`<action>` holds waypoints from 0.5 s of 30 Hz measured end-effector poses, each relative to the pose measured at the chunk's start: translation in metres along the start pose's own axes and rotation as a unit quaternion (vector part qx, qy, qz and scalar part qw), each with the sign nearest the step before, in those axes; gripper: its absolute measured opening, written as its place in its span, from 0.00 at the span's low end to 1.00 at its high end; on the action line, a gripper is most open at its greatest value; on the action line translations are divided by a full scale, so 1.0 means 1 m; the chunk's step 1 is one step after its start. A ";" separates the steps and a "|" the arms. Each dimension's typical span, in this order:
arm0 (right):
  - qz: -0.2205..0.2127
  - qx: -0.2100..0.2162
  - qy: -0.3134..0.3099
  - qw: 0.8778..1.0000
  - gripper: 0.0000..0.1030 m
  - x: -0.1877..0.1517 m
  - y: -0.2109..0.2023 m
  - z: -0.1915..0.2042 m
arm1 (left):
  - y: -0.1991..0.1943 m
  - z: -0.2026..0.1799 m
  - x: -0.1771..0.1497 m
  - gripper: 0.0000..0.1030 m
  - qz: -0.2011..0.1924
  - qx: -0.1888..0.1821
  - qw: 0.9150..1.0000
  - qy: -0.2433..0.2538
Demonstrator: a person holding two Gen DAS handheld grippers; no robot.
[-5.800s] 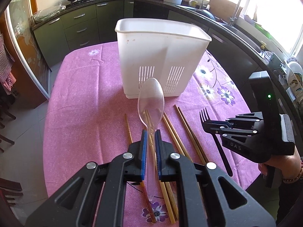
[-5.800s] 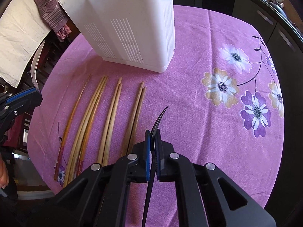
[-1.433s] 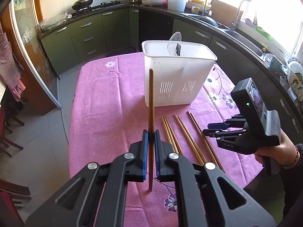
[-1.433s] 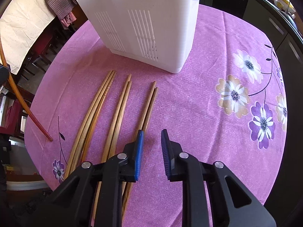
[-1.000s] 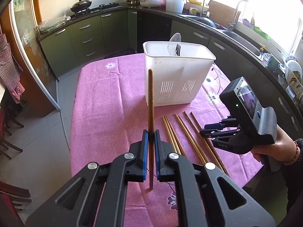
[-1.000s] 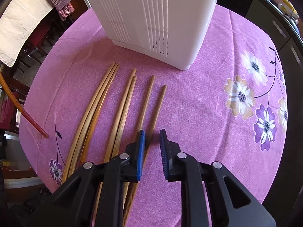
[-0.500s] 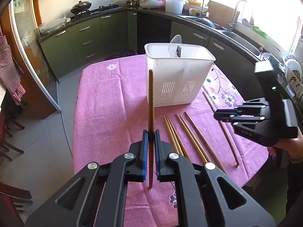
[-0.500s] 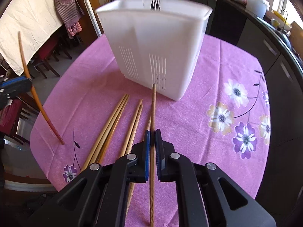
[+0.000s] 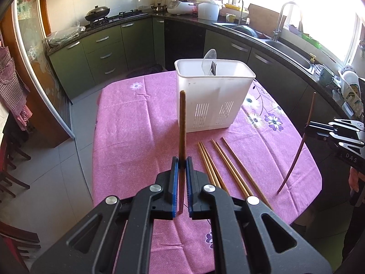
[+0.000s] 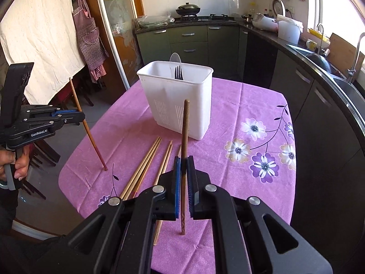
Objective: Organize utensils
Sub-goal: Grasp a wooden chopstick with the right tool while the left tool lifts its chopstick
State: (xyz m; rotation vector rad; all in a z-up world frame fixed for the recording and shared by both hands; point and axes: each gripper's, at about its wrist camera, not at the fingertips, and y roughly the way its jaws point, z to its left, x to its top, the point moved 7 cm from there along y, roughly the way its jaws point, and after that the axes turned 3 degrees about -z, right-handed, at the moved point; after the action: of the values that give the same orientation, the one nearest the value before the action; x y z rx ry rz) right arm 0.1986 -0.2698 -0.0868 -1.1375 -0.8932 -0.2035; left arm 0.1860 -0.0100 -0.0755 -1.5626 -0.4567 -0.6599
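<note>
The left hand-held gripper [image 9: 180, 159] is clamped on a dark chopstick [image 9: 182, 134] held upright above the worktop [image 9: 136, 123], which is covered in a pink flowered cloth; the stick's lower part is hidden behind the jaws in the left wrist view. The right hand-held gripper [image 10: 183, 159] is closed on another chopstick [image 10: 185, 132], its tip just above the cloth. In the left view that gripper is cut off at the frame's edge, and only part of the hand holding it shows. Five chopsticks [image 9: 219, 157] lie on the cloth in front of the white utensil caddy [image 9: 214, 96], their near ends hidden behind the gripper bodies. A clear spoon [image 9: 208, 57] and a black fork [image 9: 213, 67] stand in the caddy, only their heads visible above the rim.
</note>
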 end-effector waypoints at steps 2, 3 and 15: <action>-0.003 0.002 0.004 1.000 0.06 -0.002 -0.003 -0.002 | -0.001 -0.002 0.000 0.06 0.000 0.001 1.000 0.004; -0.003 0.004 0.005 1.000 0.06 -0.003 -0.003 -0.003 | -0.002 -0.002 0.000 0.06 0.000 0.001 1.000 0.005; -0.010 0.012 0.006 1.000 0.06 0.002 -0.004 0.000 | -0.006 -0.006 0.006 0.06 -0.001 0.002 1.000 0.012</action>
State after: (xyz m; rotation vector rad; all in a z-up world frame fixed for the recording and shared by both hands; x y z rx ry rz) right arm 0.1976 -0.2707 -0.0821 -1.1048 -0.8955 -0.2152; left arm 0.1853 -0.0160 -0.0669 -1.5493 -0.4402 -0.6784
